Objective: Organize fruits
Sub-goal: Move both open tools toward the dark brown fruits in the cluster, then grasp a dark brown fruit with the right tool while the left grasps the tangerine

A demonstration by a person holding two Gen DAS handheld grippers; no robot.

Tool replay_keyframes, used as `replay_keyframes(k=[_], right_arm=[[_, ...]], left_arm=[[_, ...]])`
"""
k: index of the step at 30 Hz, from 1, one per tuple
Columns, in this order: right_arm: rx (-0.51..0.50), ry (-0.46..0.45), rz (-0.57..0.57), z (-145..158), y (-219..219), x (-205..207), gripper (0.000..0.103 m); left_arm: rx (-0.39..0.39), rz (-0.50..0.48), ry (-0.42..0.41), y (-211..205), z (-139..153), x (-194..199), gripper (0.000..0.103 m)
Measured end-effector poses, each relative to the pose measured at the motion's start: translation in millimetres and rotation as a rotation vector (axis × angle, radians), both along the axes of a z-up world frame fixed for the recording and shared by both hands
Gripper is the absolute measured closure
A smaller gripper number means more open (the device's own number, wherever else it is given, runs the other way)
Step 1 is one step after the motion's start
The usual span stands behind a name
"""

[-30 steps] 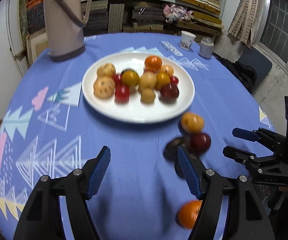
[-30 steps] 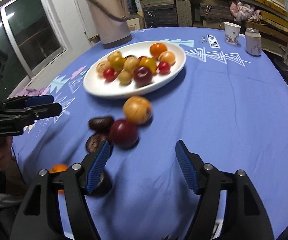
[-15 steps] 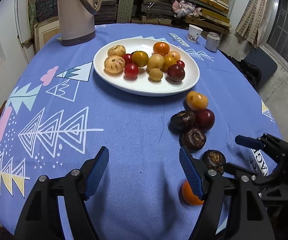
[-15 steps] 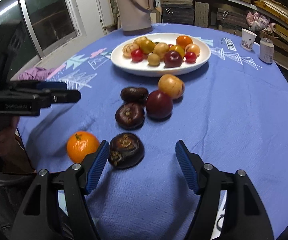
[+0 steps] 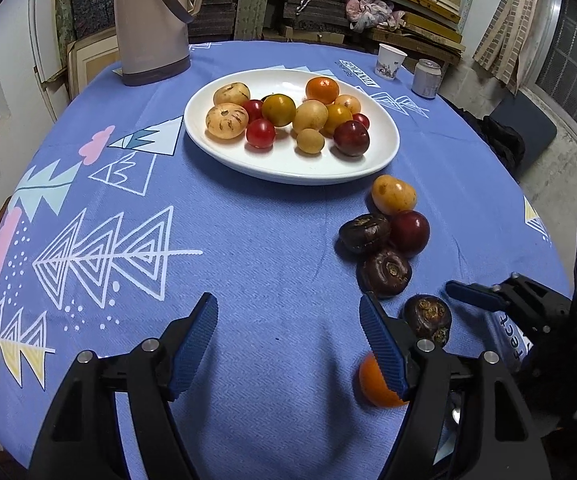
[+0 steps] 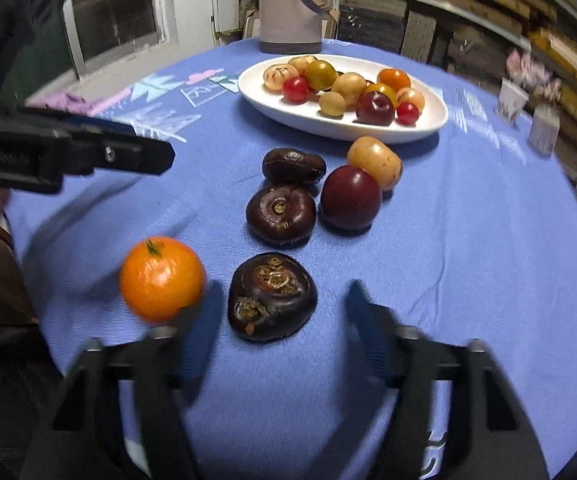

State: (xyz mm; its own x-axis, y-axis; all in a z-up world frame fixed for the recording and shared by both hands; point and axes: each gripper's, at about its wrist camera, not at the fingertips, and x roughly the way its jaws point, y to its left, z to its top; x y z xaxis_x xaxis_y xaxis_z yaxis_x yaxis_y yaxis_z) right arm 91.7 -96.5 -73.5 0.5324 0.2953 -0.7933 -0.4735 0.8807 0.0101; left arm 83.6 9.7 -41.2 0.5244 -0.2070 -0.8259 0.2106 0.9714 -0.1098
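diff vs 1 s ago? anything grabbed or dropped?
Both grippers pulled back from the plate. The right gripper, open, now frames the nearest dark fruit without touching it. The left gripper is open and empty. Nothing grabbed or dropped; loose fruit and orange unmoved.

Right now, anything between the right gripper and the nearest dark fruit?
Nothing visible. The right gripper is open, and the nearest dark fruit lies on the tablecloth just ahead of its fingertips, roughly centred between them. The orange sits apart, off to the left.
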Motion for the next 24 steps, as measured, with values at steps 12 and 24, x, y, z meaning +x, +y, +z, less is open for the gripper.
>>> replay_keyframes(k=[12, 24], right_arm=[[0.03, -0.005, -0.037, 5, -21, 2, 0.06], [0.051, 0.02, -0.093, 0, -45, -1, 0.06]], left_arm=[[0.008, -0.029, 0.021, -9, -3, -4, 0.029], [-0.001, -0.159, 0.002, -33, 4, -23, 0.02]])
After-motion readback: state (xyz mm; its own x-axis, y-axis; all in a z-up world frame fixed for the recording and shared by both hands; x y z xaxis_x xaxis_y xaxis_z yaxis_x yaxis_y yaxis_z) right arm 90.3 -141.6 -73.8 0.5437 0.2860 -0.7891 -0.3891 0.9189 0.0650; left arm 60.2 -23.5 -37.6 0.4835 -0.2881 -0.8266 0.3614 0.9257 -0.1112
